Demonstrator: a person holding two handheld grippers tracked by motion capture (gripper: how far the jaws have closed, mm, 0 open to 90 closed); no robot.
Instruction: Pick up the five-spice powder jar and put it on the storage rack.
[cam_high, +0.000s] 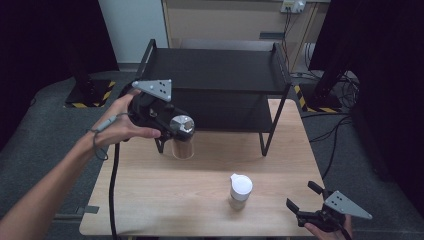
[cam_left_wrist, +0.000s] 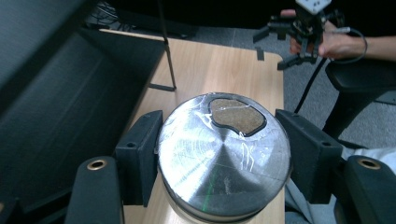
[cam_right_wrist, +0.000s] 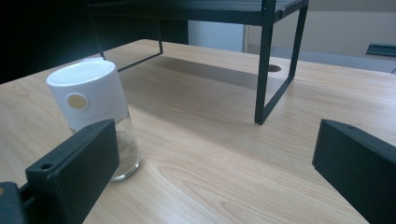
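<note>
A glass jar with a shiny metal lid (cam_high: 182, 126) and brown contents hangs above the table's left part, and my left gripper (cam_high: 176, 125) is shut on it just below the lid. In the left gripper view the lid (cam_left_wrist: 223, 154) sits between both black pads, with a brown-filled opening near its far edge. A second jar with a white cap (cam_high: 240, 190) stands upright on the table near the front. My right gripper (cam_high: 304, 196) is open at the front right corner, jaws spread with nothing between them. The white-capped jar (cam_right_wrist: 95, 109) stands to the left, beyond the near jaw.
A black two-tier metal shelf (cam_high: 215, 80) stands at the back of the wooden table (cam_high: 165, 200), its legs (cam_right_wrist: 264, 70) resting on the tabletop. A black cable (cam_high: 114, 190) trails from the left gripper down over the table's front edge.
</note>
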